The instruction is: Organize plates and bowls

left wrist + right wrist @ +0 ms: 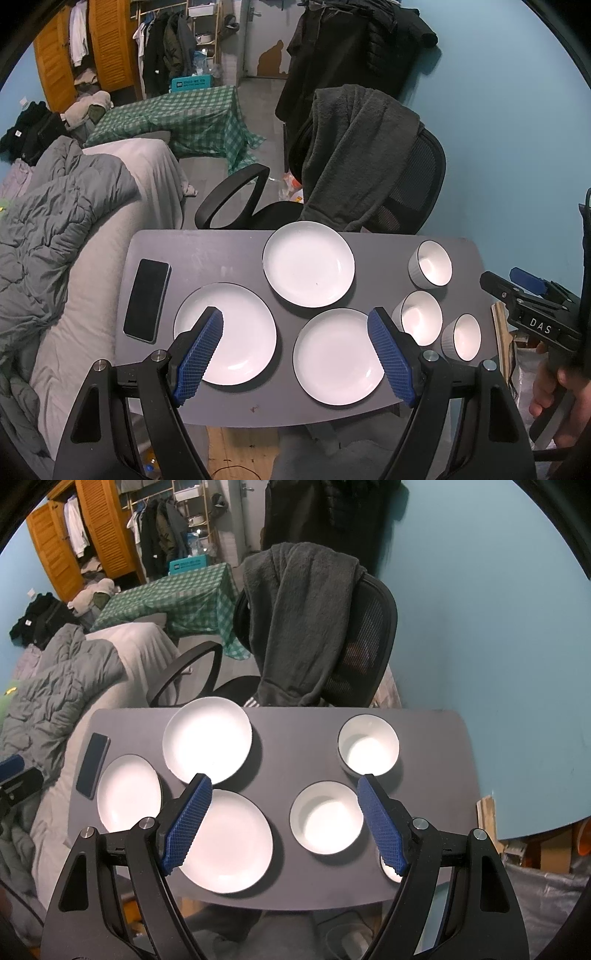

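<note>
Three white plates lie on the grey table [207, 254]: a far plate [308, 264], a left plate [229, 339] and a near plate [338, 358]. Three white bowls stand apart at the right: far bowl [432, 264], middle bowl [421, 317], near bowl [463, 336]. My left gripper [295, 314] hovers open above the left and near plates, holding nothing. My right gripper [283, 781] is open too, over the near plate [225, 843] and middle bowl [327, 818]. Its right finger hides most of the near bowl [391, 871].
A black phone [147, 299] lies at the table's left edge. Behind the table stands an office chair [417, 177] draped with a dark towel [351, 147]. A bed with a grey duvet [55, 221] runs along the left. A hand [554, 398] holds the right gripper.
</note>
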### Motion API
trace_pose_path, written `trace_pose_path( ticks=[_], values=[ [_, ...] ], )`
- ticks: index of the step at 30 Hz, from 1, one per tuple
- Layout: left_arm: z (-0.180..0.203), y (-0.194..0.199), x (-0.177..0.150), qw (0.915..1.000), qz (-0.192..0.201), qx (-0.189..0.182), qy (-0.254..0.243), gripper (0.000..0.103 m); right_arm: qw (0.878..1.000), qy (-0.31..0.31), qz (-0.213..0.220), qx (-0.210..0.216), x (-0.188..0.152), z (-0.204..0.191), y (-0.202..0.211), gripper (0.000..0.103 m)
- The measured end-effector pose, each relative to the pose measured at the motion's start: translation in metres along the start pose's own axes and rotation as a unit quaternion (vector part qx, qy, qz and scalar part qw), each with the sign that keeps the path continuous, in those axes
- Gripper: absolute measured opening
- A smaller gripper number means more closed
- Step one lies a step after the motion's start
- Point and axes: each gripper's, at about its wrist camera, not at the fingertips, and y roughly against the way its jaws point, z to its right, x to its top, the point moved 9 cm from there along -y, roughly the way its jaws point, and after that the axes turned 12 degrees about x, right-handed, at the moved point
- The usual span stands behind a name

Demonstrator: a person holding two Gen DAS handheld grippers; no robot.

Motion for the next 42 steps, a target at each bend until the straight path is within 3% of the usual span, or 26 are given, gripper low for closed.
trace_pose_path(
  ticks=[42],
  values=[
    [0.012,0.002,-0.003,0.9999,-0.008,-0.012,0.008,0.082,1.000,-0.007,-0.010,0.016,-0.001,-0.003,0.002,0.079]
  ],
)
